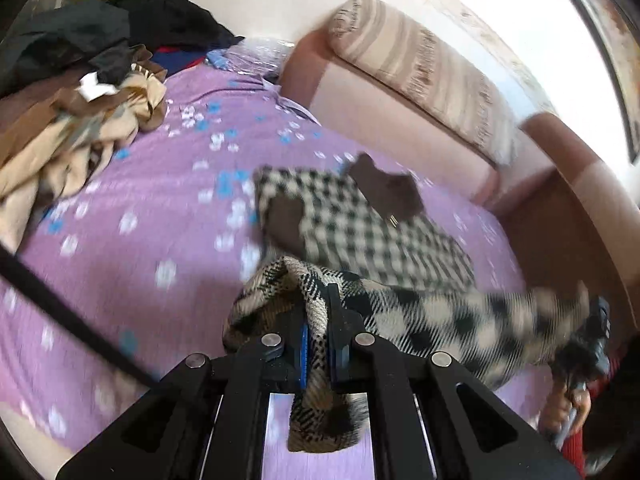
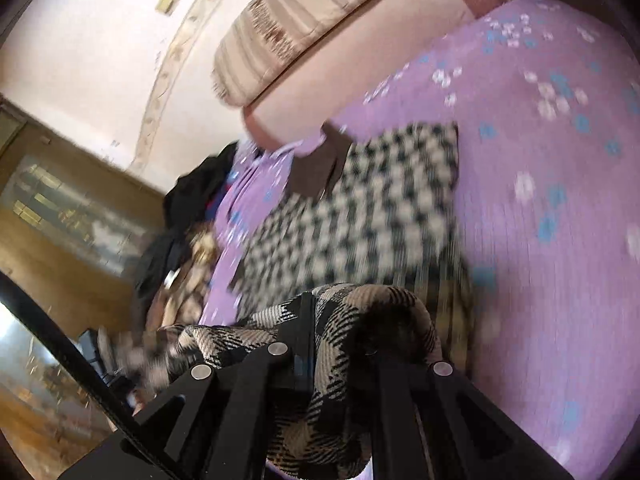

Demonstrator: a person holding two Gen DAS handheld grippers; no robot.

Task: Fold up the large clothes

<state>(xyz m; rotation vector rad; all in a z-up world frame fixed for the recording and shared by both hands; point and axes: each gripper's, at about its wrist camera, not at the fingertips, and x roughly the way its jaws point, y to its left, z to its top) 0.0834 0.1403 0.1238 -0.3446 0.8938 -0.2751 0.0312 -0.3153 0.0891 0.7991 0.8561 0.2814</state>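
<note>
Both grippers clamped on the near edge of a checked garment lifted off the bed

The left gripper (image 1: 316, 344) has its fingers pressed together on a bunched corner of the checked garment (image 1: 360, 232), and the right gripper (image 2: 332, 356) is clamped the same way on the other corner. The held edge hangs stretched between them, running side to side, while the rest of the garment lies flat on the purple bedsheet (image 1: 152, 208) beyond the fingers, toward the striped cushion (image 1: 420, 64). The fold probably means carrying this edge forward over that flat part; neither hand looks nearer. A pile of clothes (image 1: 72, 92) lies well left of the garment
</note>
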